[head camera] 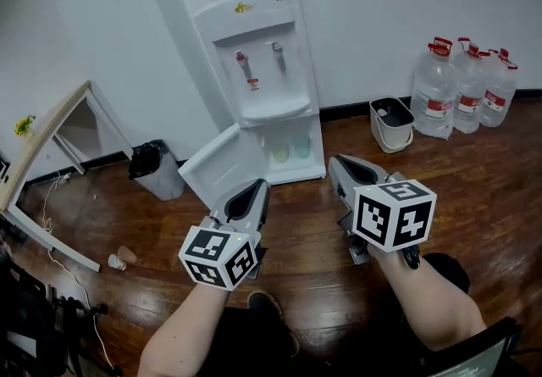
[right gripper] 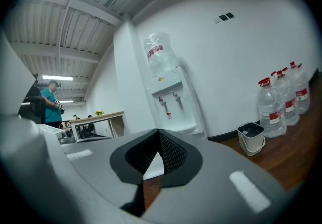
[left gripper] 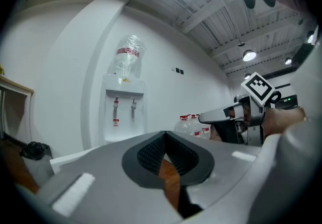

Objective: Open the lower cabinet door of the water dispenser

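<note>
The white water dispenser point(head camera: 262, 70) stands against the far wall. Its lower cabinet door point(head camera: 222, 165) is swung wide open to the left, and the compartment point(head camera: 288, 149) behind it shows two pale cups. My left gripper point(head camera: 254, 189) hovers just in front of the open door. Its jaws are nearly together, with only a thin slit and nothing between them. My right gripper point(head camera: 343, 165) hangs to the right of the compartment, shut and empty. The left gripper view looks past the left gripper point(left gripper: 166, 142) to the dispenser point(left gripper: 123, 112). The right gripper view shows the right gripper point(right gripper: 158, 142) and the dispenser point(right gripper: 173, 104).
Three large water jugs point(head camera: 466, 83) and a white bucket point(head camera: 391, 123) stand on the wooden floor at the right. At the left are a black bin bag point(head camera: 152, 165), a wooden table frame point(head camera: 51, 138) and paper cups point(head camera: 118, 258). A person point(right gripper: 50, 104) stands far off.
</note>
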Tool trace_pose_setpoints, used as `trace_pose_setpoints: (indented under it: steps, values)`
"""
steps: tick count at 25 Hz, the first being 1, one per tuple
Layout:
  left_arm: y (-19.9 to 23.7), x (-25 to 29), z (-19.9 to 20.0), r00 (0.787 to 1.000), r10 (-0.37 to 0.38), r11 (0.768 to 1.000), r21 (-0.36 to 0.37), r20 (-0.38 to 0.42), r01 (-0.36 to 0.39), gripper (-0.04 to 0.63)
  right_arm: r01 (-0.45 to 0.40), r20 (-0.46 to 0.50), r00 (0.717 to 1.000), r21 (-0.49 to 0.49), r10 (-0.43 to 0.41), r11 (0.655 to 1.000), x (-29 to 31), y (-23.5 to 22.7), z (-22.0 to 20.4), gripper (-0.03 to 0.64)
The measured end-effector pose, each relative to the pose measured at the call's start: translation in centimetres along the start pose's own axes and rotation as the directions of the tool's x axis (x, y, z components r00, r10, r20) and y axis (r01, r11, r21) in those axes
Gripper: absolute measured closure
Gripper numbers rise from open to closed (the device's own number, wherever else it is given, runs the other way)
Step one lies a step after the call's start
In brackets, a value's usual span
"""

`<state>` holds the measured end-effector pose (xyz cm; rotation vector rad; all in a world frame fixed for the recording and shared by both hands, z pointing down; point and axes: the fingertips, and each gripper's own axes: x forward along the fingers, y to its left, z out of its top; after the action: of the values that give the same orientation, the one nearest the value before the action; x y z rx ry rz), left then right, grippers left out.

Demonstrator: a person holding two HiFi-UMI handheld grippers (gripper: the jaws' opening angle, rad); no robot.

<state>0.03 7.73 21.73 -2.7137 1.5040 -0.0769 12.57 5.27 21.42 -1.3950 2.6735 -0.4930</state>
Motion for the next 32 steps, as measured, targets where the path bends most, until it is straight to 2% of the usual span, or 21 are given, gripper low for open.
trace_pose_setpoints:
  steps: [4,7,8,11,13,16,19,21,23,25,28,30,32]
  values:
    - [0.9,-2.9,0.6,1.000,-0.001,1.000,-0.003,0.024,0.001,0.578,0.003,-0.013,1.000,-0.015,-0.003,1.000,-0.6,2.4,-0.5,0.615]
    - [2.4,-4.1,2.3,0.997,0.015,1.000,-0.015,0.073,-0.014,0.578,-0.047,0.014,0.999,-0.158,0.050,0.986,-0.9,5.0,0.3,0.614]
    - [2.9,-4.4,2.6,0.996,0.025,0.999,-0.024,0.081,-0.023,0.578,-0.041,0.010,0.999,-0.192,0.044,0.981,-0.9,5.2,0.2,0.615]
    - [3.8,-4.7,2.9,0.995,0.052,0.997,-0.067,0.088,-0.046,0.577,-0.017,0.000,1.000,-0.155,0.017,0.988,-1.1,5.1,0.5,0.614]
    - [3.8,-4.6,3.2,0.994,0.060,0.995,-0.079,0.087,-0.053,0.577,0.013,0.008,1.000,-0.178,-0.012,0.984,-1.5,4.6,0.3,0.615]
    - [3.6,-4.1,3.0,0.997,0.045,0.999,-0.024,0.056,-0.043,0.577,0.062,-0.009,0.998,-0.266,-0.067,0.962,-1.3,2.9,-1.2,0.615]
    - [3.2,-3.5,0.9,1.000,-0.004,0.999,0.039,-0.016,0.004,0.577,0.054,-0.045,0.997,-0.206,-0.064,0.977,0.2,2.1,-2.0,0.615]
    - [3.7,-2.8,0.1,0.999,-0.006,1.000,0.023,-0.037,0.007,0.574,0.012,-0.043,0.999,-0.173,-0.020,0.985,1.2,3.0,-1.2,0.615]
    - [4.7,-2.0,0.4,1.000,0.013,1.000,-0.020,-0.021,-0.013,0.574,-0.027,-0.025,0.999,-0.211,0.022,0.977,1.7,4.2,-0.1,0.615]
    - [5.9,-1.3,1.0,0.999,0.045,0.999,-0.030,0.006,-0.045,0.574,-0.044,-0.006,0.999,-0.240,0.044,0.970,2.2,4.6,0.3,0.615]
    - [7.4,0.0,1.2,0.996,0.077,0.997,0.019,0.036,-0.078,0.573,-0.004,-0.012,1.000,-0.229,0.001,0.973,3.2,2.7,-0.4,0.615]
    - [7.4,1.1,0.4,0.998,0.060,0.997,0.048,0.034,-0.062,0.573,0.031,-0.021,0.999,-0.222,-0.037,0.975,3.4,1.1,-0.5,0.614]
    - [7.4,2.0,-0.1,0.999,0.039,0.999,0.035,0.003,-0.039,0.572,0.049,-0.014,0.998,-0.222,-0.053,0.974,3.6,0.2,0.1,0.615]
